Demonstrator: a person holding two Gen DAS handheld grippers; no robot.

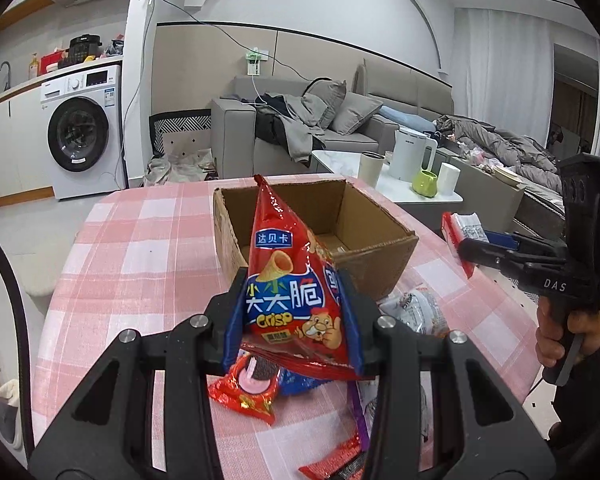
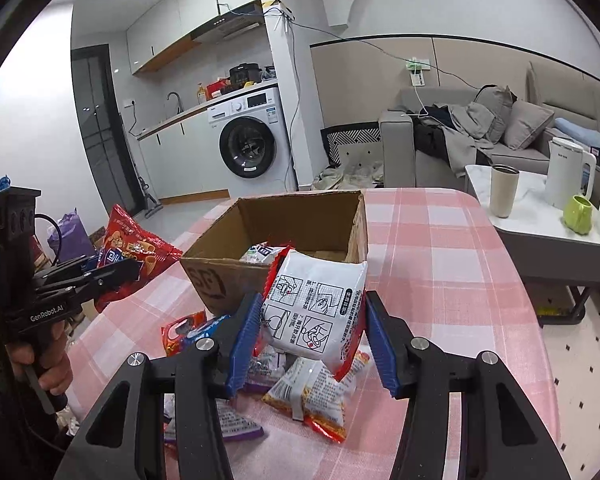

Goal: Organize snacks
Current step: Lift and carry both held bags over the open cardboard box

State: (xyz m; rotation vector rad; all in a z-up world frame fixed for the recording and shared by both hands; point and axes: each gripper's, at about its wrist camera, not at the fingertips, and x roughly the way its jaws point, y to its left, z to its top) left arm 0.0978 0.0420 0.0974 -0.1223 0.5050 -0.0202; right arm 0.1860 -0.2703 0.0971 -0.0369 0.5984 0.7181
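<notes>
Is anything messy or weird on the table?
Yes. Snack packets lie scattered loose on the tablecloth beside the cardboard box, not inside it. The box's rim is torn and ragged.

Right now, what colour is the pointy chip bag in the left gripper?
The chip bag is bright red with blue-and-white writing, clearest in the left wrist view.

Crisp bag (image 1: pixel 296 280): glossy red foil-like plastic, crinkled.
White packet (image 2: pixel 316 312): smooth plastic film, slight sheen.
Box (image 2: pixel 276 248): matt brown corrugated cardboard, raw-cut edges.
Tablecloth (image 1: pixel 140 264): matt woven cloth, pink and white check.
Left gripper (image 1: pixel 292 320): matt black plastic, ribbed blue pads, bright metal pins.
</notes>
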